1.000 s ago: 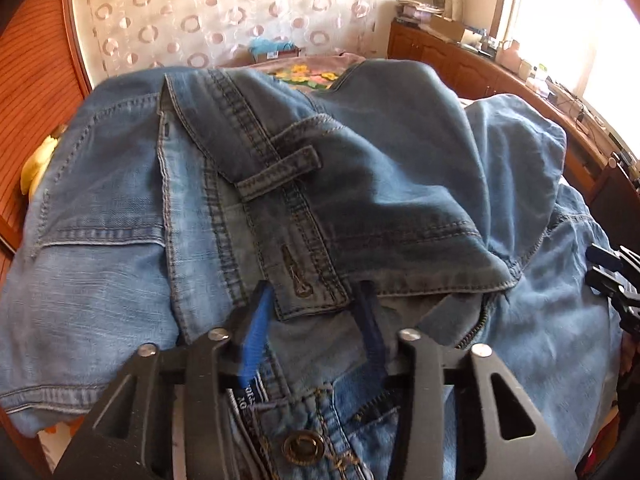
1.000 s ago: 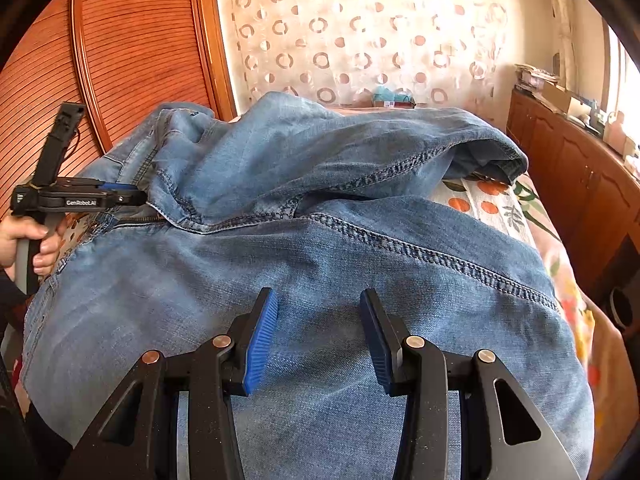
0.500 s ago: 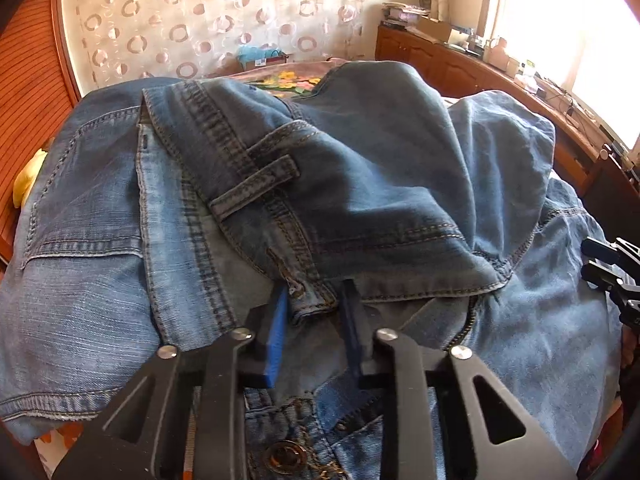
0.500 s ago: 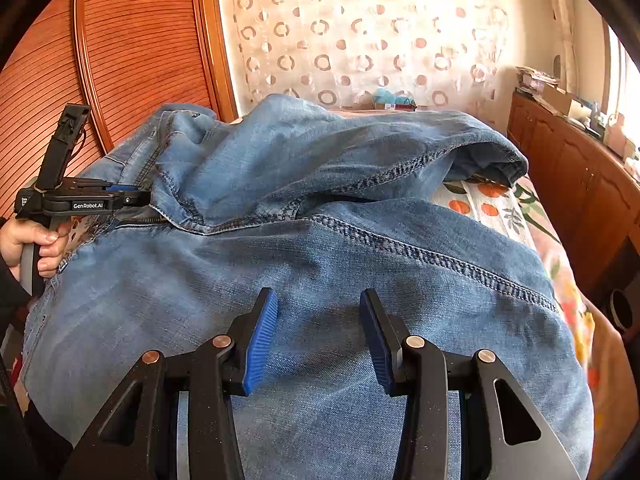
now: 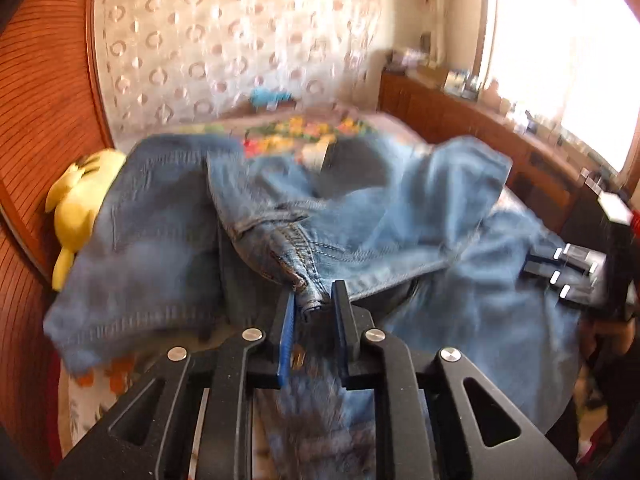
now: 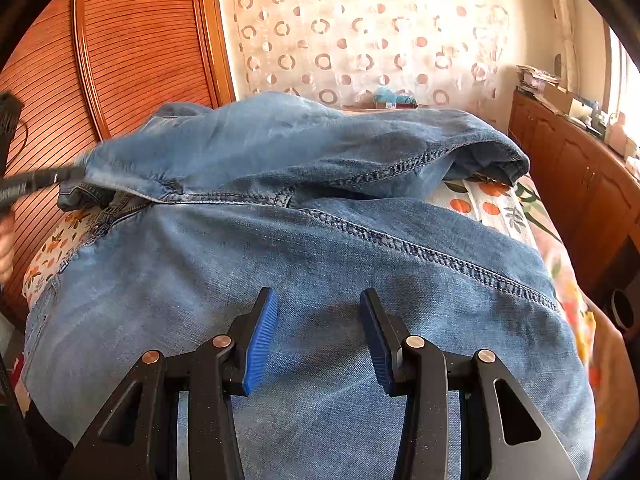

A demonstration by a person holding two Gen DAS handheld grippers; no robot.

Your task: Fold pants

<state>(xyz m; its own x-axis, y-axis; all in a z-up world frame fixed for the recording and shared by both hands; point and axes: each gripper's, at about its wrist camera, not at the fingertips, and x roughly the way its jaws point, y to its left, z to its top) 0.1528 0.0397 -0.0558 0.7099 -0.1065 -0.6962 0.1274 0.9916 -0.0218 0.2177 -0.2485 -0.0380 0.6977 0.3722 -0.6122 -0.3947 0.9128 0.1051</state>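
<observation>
Blue denim pants (image 5: 360, 216) lie crumpled on a floral bed. My left gripper (image 5: 313, 300) is shut on the waistband corner (image 5: 308, 286) and holds it lifted; the view is blurred. In the right wrist view the pants (image 6: 320, 264) fill the frame, one leg bunched over the other. My right gripper (image 6: 318, 312) is open just above the flat denim, holding nothing. The left gripper shows blurred at the left edge of the right wrist view (image 6: 36, 180), on the waistband. The right gripper shows at the right of the left wrist view (image 5: 568, 268).
A yellow plush toy (image 5: 80, 200) lies by the wooden headboard (image 6: 120, 60). A wooden cabinet (image 6: 572, 168) with clutter runs along the right under a bright window. The floral bedsheet (image 6: 492, 204) shows beyond the pants.
My left gripper has closed on the waistband corner and pulled it up and back, dragging the denim. My right gripper has stayed open in place.
</observation>
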